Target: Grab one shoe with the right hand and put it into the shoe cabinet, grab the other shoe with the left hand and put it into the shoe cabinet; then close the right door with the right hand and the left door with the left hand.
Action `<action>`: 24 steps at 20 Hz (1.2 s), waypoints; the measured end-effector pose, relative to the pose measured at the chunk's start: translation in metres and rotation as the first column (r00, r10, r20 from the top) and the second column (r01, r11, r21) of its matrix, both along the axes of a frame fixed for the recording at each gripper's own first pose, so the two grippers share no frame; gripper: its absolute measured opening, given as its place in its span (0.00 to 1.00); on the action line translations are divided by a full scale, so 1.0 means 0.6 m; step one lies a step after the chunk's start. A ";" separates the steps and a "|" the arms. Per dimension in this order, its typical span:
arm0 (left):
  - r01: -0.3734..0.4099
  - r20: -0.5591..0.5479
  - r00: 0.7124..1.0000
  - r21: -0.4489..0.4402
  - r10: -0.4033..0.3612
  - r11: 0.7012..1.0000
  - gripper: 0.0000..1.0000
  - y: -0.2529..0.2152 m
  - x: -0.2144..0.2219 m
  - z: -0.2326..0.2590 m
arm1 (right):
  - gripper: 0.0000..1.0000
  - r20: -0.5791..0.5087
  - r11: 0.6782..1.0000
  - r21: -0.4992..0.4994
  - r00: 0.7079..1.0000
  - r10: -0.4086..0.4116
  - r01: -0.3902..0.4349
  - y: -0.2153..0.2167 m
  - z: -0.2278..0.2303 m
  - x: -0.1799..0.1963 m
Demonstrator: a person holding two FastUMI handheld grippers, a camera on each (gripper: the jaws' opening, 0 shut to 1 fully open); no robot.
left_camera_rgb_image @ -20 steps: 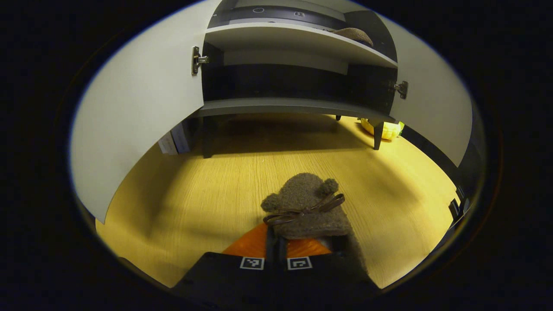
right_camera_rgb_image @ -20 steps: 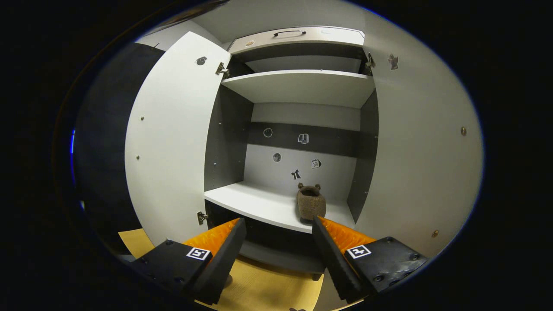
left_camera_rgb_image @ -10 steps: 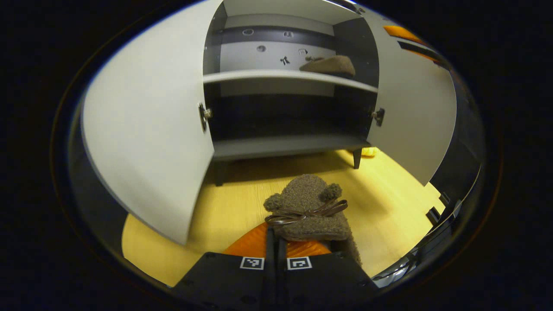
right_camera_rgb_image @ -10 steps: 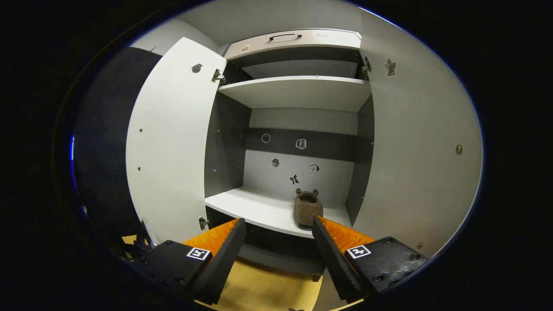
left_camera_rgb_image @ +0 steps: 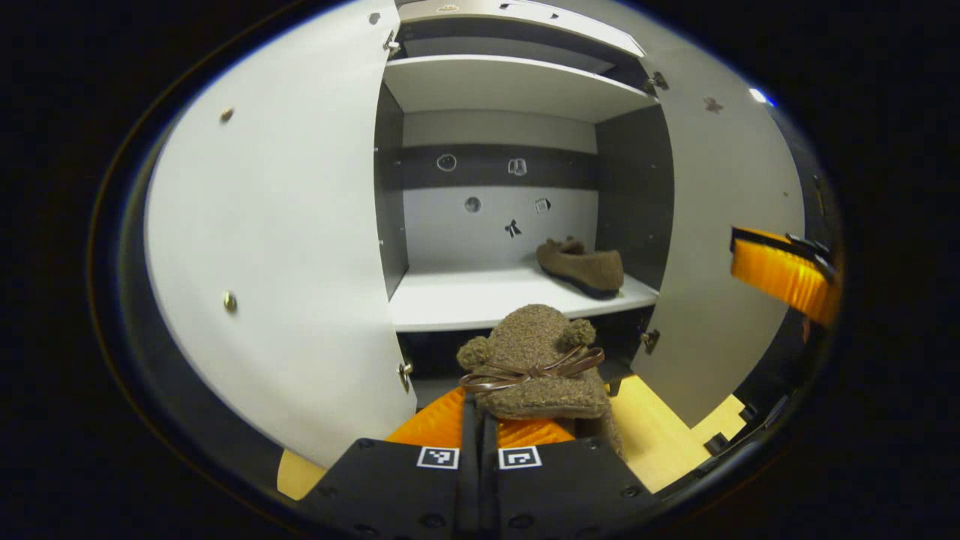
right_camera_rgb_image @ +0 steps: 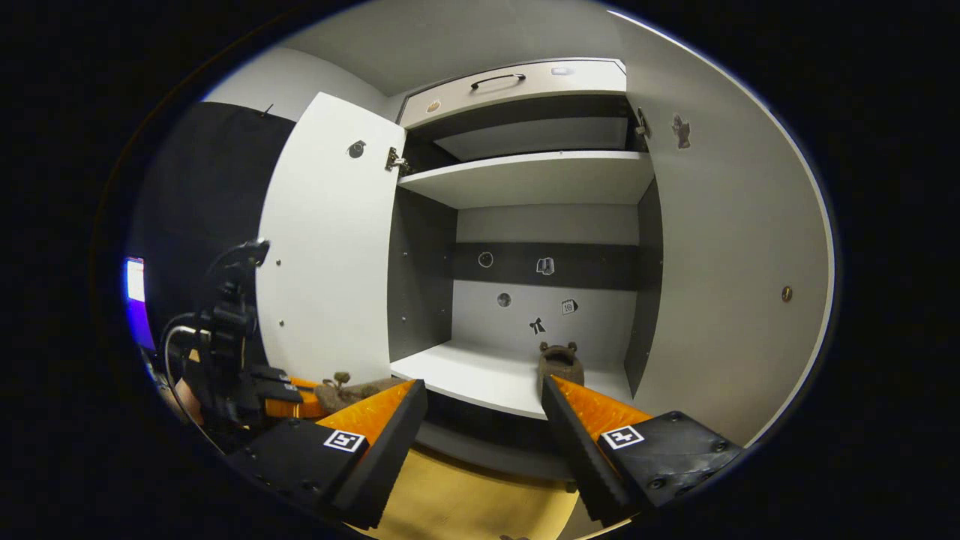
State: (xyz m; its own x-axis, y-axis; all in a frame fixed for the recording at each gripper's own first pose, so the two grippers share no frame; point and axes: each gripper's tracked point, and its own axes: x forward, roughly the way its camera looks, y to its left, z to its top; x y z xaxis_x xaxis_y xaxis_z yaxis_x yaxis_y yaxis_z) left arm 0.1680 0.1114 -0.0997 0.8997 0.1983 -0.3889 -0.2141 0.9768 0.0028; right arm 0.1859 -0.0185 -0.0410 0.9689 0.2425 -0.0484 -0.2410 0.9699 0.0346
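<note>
Left gripper (left_camera_rgb_image: 480, 427) clamps a fuzzy shoe (left_camera_rgb_image: 534, 364) short of the cabinet shelf (left_camera_rgb_image: 480, 300), its mate (left_camera_rgb_image: 581, 266) at two o'clock; the right gripper (right_camera_rgb_image: 484, 420) gapes empty; a heel-only grip risks a drop.

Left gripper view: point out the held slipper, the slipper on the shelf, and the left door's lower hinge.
held slipper (left_camera_rgb_image: 534, 360), left gripper view, on its fuzzy toe.
slipper on the shelf (left_camera_rgb_image: 583, 264), left gripper view, on its upper.
left door's lower hinge (left_camera_rgb_image: 405, 369), left gripper view, on the metal.

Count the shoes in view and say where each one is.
2. One shoe sits on the cabinet shelf, at its right side. The other shoe is clamped in the left gripper, in front of the open cabinet.
</note>
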 end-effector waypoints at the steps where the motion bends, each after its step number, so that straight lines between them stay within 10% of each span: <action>1: 0.003 0.024 1.000 0.014 -0.003 1.000 0.05 0.005 0.025 0.024 | 0.98 0.003 1.000 0.007 1.000 0.007 -0.007 0.001 0.004 -0.003; 10: -0.006 0.092 0.996 0.027 0.004 1.000 0.05 0.069 0.275 0.122 | 0.98 0.050 0.998 0.067 0.999 0.018 -0.022 -0.006 0.042 -0.029; 24: -0.021 -0.082 0.996 0.100 0.029 0.995 0.06 0.151 0.538 0.005 | 0.98 0.034 0.999 -0.026 0.999 0.037 -0.036 -0.014 0.016 -0.008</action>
